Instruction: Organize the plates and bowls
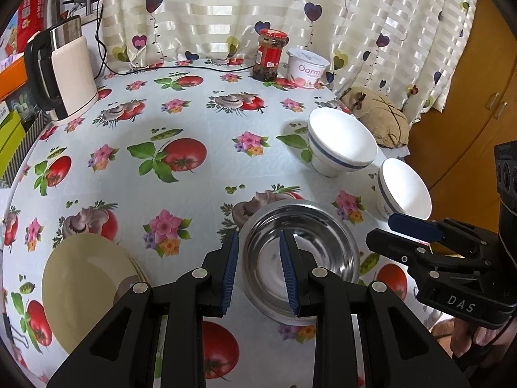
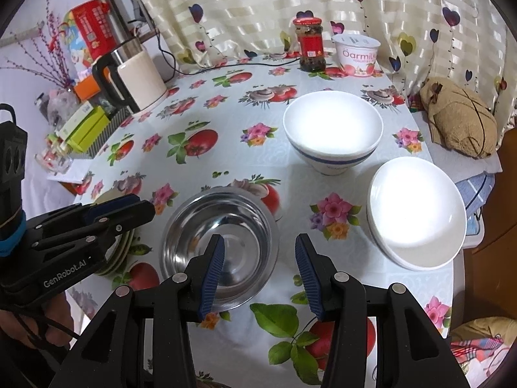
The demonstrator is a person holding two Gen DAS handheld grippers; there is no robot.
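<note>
A steel bowl (image 1: 302,258) (image 2: 221,245) sits near the table's front edge. My left gripper (image 1: 258,271) is open, its jaws on either side of the bowl's left rim, not closed on it. My right gripper (image 2: 260,271) is open, its jaws straddling the bowl's right rim; it shows in the left wrist view (image 1: 410,232). A white blue-banded bowl (image 1: 341,142) (image 2: 332,131) stands behind. A second white bowl (image 1: 404,190) (image 2: 416,213) stands at the right edge. Stacked yellowish plates (image 1: 84,291) lie at the left, mostly hidden behind the left gripper (image 2: 119,213) in the right wrist view.
A kettle (image 1: 64,71) (image 2: 135,74) stands at the back left. A red-lidded jar (image 1: 269,55) (image 2: 310,45) and a yogurt tub (image 1: 307,68) (image 2: 357,55) stand by the curtain. A brown cloth bundle (image 1: 378,119) (image 2: 458,119) lies right. The floral tablecloth (image 1: 200,187) covers the table.
</note>
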